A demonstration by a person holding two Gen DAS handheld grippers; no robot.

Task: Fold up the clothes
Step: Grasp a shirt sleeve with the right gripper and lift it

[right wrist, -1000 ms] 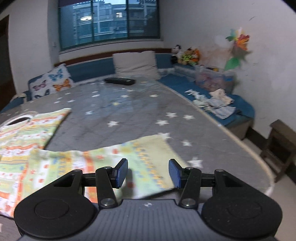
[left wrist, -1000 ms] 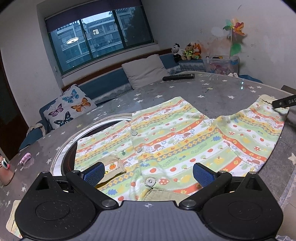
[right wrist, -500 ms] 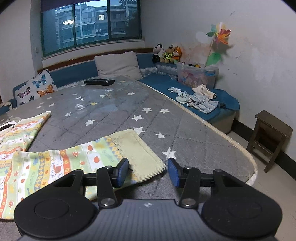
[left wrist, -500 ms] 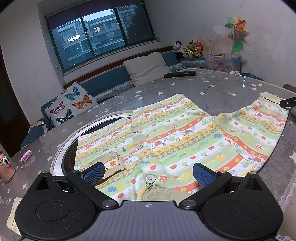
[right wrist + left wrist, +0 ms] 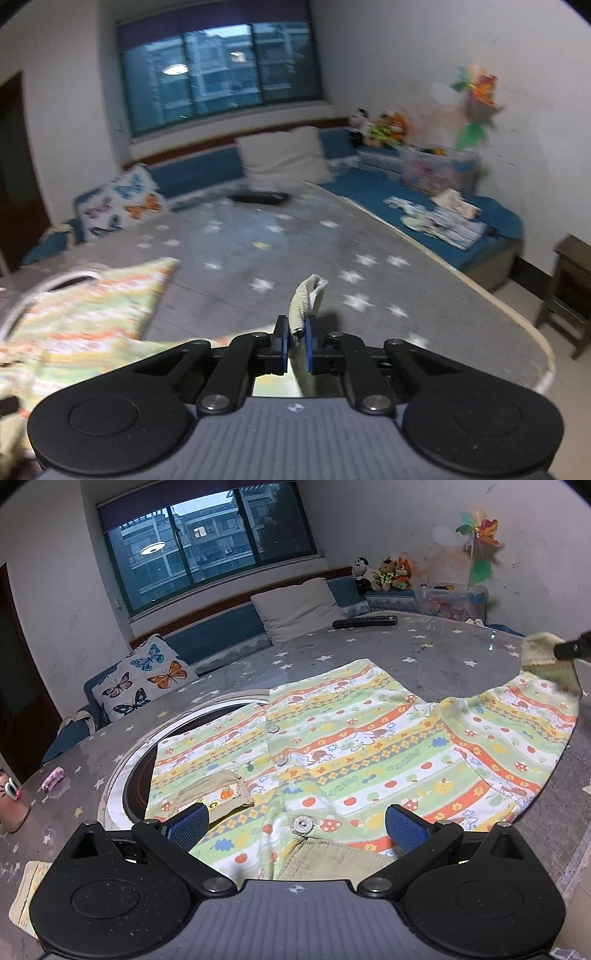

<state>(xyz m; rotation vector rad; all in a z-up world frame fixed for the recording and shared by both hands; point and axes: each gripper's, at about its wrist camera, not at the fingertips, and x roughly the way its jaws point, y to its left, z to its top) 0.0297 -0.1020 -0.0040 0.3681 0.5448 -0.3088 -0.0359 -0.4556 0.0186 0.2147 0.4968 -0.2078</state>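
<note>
A child's striped green, orange and yellow shirt (image 5: pixel 354 749) lies spread on the grey star-print table (image 5: pixel 443 664). My left gripper (image 5: pixel 295 821) is open, hovering over the shirt's collar and snap button. My right gripper (image 5: pixel 295 341) is shut on the sleeve's ribbed cuff (image 5: pixel 306 299) and holds it raised off the table. In the left wrist view the lifted cuff (image 5: pixel 541 651) shows at the far right with the right gripper's tip (image 5: pixel 572 648) on it. The shirt body (image 5: pixel 77 306) lies left in the right wrist view.
A black remote (image 5: pixel 364 621) lies at the table's far side. A round white-rimmed insert (image 5: pixel 122 775) sits under the shirt's left part. Small pink items (image 5: pixel 53 777) lie at the left edge. A sofa (image 5: pixel 461 225) with folded clothes and a wooden stool (image 5: pixel 569 291) stand right.
My right gripper has closed on the sleeve cuff and lifted it off the table, moving leftward. My left gripper has stayed open over the collar.
</note>
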